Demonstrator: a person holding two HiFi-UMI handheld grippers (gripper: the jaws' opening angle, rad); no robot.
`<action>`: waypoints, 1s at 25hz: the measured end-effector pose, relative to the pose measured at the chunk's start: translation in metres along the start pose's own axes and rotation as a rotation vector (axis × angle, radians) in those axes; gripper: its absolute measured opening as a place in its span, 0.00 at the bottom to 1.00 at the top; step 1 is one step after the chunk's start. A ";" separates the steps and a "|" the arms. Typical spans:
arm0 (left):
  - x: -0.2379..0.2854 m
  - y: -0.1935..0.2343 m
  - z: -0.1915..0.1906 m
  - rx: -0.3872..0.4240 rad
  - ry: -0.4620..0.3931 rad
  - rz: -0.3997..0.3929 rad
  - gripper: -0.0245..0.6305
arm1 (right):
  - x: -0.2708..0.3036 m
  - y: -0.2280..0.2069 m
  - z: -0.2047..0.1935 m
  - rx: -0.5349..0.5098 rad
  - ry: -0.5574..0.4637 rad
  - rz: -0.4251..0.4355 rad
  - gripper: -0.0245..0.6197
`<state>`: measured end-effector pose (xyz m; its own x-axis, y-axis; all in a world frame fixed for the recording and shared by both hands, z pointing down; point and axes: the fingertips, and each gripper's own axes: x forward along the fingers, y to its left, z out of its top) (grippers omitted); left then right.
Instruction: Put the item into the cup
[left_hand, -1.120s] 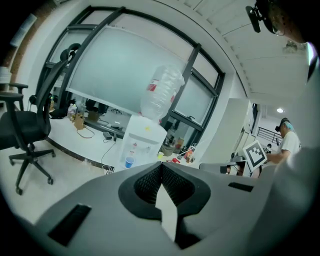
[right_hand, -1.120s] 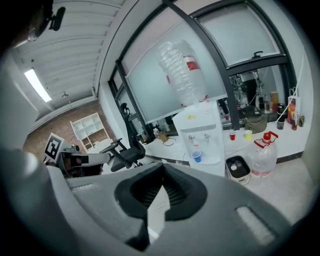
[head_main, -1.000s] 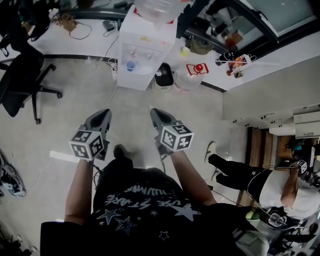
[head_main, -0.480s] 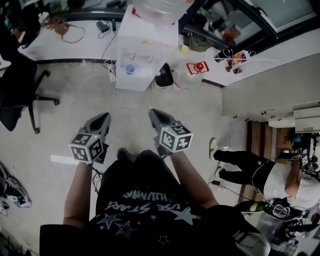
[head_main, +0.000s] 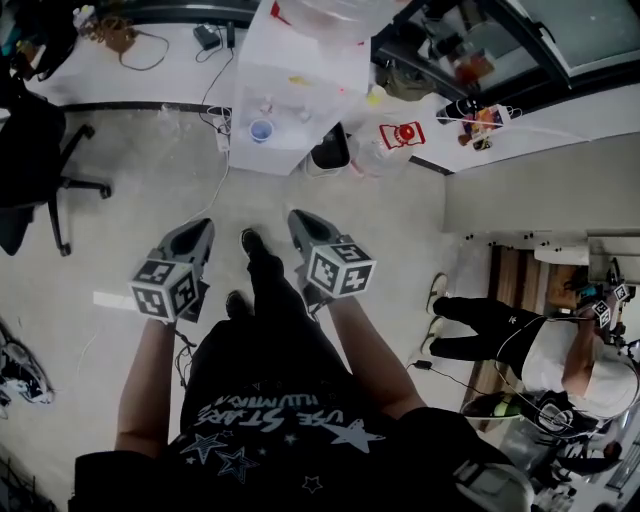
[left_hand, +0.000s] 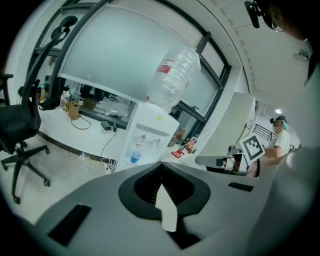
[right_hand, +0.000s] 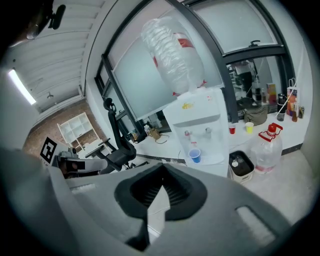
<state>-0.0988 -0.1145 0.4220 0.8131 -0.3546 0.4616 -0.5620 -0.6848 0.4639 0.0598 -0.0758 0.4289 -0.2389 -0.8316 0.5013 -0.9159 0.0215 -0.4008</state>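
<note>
A small blue cup (head_main: 261, 130) stands on the tray of a white water dispenser (head_main: 300, 85) ahead of me on the floor. It also shows in the left gripper view (left_hand: 135, 157) and the right gripper view (right_hand: 195, 156). My left gripper (head_main: 203, 226) and right gripper (head_main: 299, 219) are held side by side at waist height, well short of the dispenser. Both are shut, with nothing between their jaws. I cannot pick out any item for the cup.
A black office chair (head_main: 30, 165) stands at the left. Beside the dispenser sit a black bin (head_main: 330, 150) and a red-capped plastic jug (head_main: 398, 136). Cables (head_main: 215, 185) trail on the floor. Another person (head_main: 540, 350) stands at the right. Red (right_hand: 231, 129) and yellow (right_hand: 249, 127) cups stand behind.
The view has moved forward toward the dispenser. A leg has stepped out between the two grippers. Both grippers stay shut and side by side.
</note>
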 end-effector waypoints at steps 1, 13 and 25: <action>0.004 0.002 0.000 -0.003 0.001 0.005 0.05 | 0.007 -0.004 0.000 0.005 0.002 0.004 0.04; 0.069 0.049 0.011 -0.046 0.032 0.079 0.05 | 0.096 -0.061 0.024 0.019 0.053 0.035 0.04; 0.143 0.095 0.012 -0.101 0.062 0.089 0.05 | 0.181 -0.105 0.031 0.045 0.102 0.039 0.04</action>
<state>-0.0345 -0.2378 0.5230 0.7504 -0.3687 0.5486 -0.6462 -0.5841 0.4912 0.1226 -0.2454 0.5380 -0.3080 -0.7696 0.5593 -0.8905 0.0263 -0.4541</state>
